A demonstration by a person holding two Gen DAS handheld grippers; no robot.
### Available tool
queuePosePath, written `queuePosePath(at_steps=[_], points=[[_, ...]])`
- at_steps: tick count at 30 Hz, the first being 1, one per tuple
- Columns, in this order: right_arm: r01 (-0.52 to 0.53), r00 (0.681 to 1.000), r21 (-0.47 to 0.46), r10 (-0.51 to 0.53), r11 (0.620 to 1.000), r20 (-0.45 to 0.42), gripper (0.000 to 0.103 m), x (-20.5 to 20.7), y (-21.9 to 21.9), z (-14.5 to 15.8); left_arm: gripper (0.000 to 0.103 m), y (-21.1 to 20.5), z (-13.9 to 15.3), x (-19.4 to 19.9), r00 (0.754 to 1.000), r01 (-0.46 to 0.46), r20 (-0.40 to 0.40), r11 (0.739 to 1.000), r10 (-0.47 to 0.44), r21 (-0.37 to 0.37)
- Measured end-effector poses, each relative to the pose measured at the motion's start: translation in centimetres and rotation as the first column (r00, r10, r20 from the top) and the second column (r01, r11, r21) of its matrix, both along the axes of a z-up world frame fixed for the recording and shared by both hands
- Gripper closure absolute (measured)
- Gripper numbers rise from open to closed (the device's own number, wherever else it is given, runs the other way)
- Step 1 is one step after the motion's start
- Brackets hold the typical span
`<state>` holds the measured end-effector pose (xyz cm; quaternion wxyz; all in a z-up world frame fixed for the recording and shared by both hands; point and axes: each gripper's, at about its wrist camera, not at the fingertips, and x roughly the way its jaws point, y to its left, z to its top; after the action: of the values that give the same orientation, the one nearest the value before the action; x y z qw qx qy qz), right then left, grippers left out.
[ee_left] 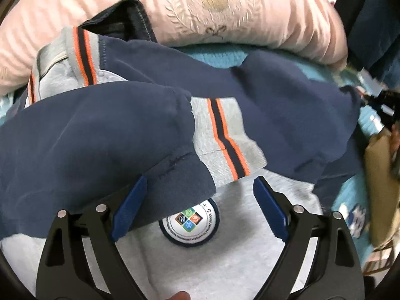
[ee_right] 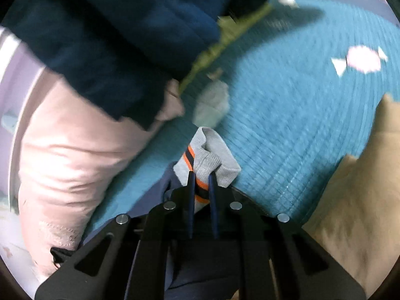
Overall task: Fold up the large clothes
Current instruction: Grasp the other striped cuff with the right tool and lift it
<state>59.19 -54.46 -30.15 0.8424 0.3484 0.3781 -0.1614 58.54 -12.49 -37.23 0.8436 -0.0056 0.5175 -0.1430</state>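
Note:
A navy and grey sweatshirt [ee_left: 275, 105] with orange-striped grey cuffs lies on a teal bed cover [ee_left: 215, 57]. One navy sleeve [ee_left: 95, 145] is folded across its grey front, above a round badge [ee_left: 191, 221]. My left gripper [ee_left: 200, 187] is open just above the grey front, its left finger under the sleeve's edge. In the right wrist view my right gripper [ee_right: 201, 177] is shut on the other grey cuff [ee_right: 212, 160] with orange stripes, held over the teal cover [ee_right: 287, 125].
A pink pillow [ee_left: 225, 12] lies behind the sweatshirt and also shows in the right wrist view [ee_right: 70, 155]. A dark blue garment [ee_right: 112, 37] lies over the pillow. A tan cloth [ee_right: 362, 200] sits at the right, and it also shows in the left wrist view [ee_left: 377, 187].

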Motion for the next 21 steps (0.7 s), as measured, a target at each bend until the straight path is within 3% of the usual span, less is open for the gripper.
queuePosePath(at_steps=[3,6,8,12,17,21], points=[[-0.063,0.994,-0.095,0.071,0.993,0.080,0.093,-0.9,2.8,3.3,0.016,1.3,1.6,-0.6,1.000,-0.010,0.027,0.999,0.011,-0.038],[-0.175,0.967,-0.223,0.210,0.959,0.146,0.094,-1.0,7.6,7.1,0.016,4.1,3.8,-1.2,0.997,-0.045,0.065,0.996,0.050,-0.081],[-0.285,0.919,-0.308,0.350,0.908,0.182,0.094,-0.9,12.3,10.1,0.016,6.1,4.6,-1.2,0.994,-0.071,0.077,0.994,0.077,-0.081],[-0.432,0.819,-0.339,0.521,0.836,0.239,0.094,-1.3,19.9,13.7,0.015,10.8,5.7,-1.2,0.984,-0.143,0.096,0.989,0.147,-0.044],[-0.587,0.702,-0.348,0.674,0.731,0.231,0.094,-2.1,30.5,15.1,0.015,18.3,5.8,-1.6,0.960,-0.262,0.104,0.965,0.259,0.015],[-0.672,0.645,-0.295,0.732,0.680,0.220,0.094,-2.1,38.4,13.6,0.015,23.7,4.8,-2.6,0.937,-0.340,0.089,0.940,0.336,0.032]])
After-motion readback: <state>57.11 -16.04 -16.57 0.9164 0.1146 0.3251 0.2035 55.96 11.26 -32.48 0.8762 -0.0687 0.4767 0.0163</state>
